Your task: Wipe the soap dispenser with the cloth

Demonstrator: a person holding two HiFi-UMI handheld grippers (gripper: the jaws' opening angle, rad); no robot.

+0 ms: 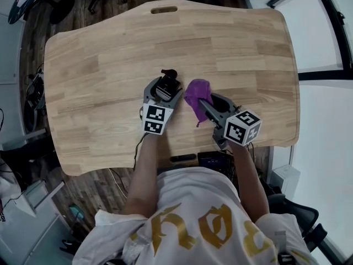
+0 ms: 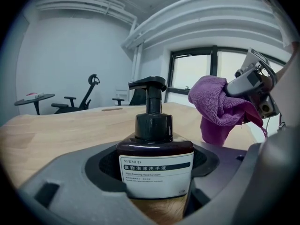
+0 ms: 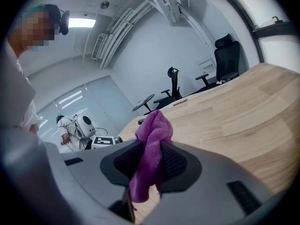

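Observation:
The soap dispenser (image 2: pixel 154 159) is a dark bottle with a white label and a black pump (image 1: pixel 168 77). It stands upright between the jaws of my left gripper (image 2: pixel 154 175), which is shut on its body near the table's (image 1: pixel 110 65) middle. My left gripper (image 1: pixel 164 90) is just left of the purple cloth (image 1: pixel 197 93). My right gripper (image 1: pixel 205 105) is shut on that cloth (image 3: pixel 151 149), which bunches above the jaws and hangs below them. In the left gripper view the cloth (image 2: pixel 218 108) hangs just right of the pump, apart from it.
The light wooden table has a handle slot (image 1: pixel 164 9) at its far edge. Office chairs (image 3: pixel 225 60) and a small round table (image 2: pixel 33 97) stand beyond it. A window (image 2: pixel 197 71) is on the right. The person's arms reach in from the near edge.

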